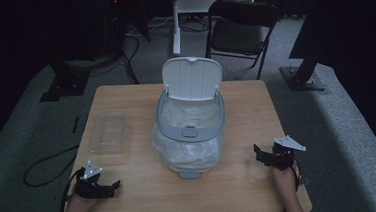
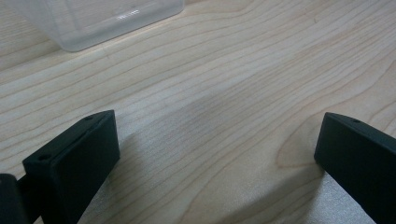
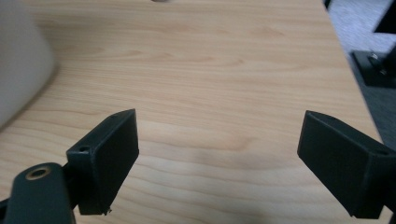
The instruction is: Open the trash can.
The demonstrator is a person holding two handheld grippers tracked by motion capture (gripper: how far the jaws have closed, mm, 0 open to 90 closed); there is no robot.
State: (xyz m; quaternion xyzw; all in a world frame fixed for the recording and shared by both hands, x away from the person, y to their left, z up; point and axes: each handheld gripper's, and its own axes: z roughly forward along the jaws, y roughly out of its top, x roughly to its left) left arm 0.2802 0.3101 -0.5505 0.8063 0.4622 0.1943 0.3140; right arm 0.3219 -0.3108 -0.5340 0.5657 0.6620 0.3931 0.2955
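Note:
A small grey-rimmed bin [image 1: 191,131] with a clear plastic liner stands at the middle of the wooden table [image 1: 141,189], its white lid [image 1: 192,79] flipped up at the back. My left gripper [image 1: 112,185] rests near the front left corner, open, with bare wood between its jaws [image 2: 217,144]. My right gripper [image 1: 257,154] sits near the right edge, open as well, nothing between its jaws [image 3: 217,140]. The bin's pale side [image 3: 18,65] shows blurred at the left of the right gripper view.
A clear, shallow plastic tray [image 1: 107,131] lies on the table left of the bin, and its corner [image 2: 93,21] appears ahead of the left gripper. A black folding chair [image 1: 241,29] and stand bases sit on the carpet beyond the table.

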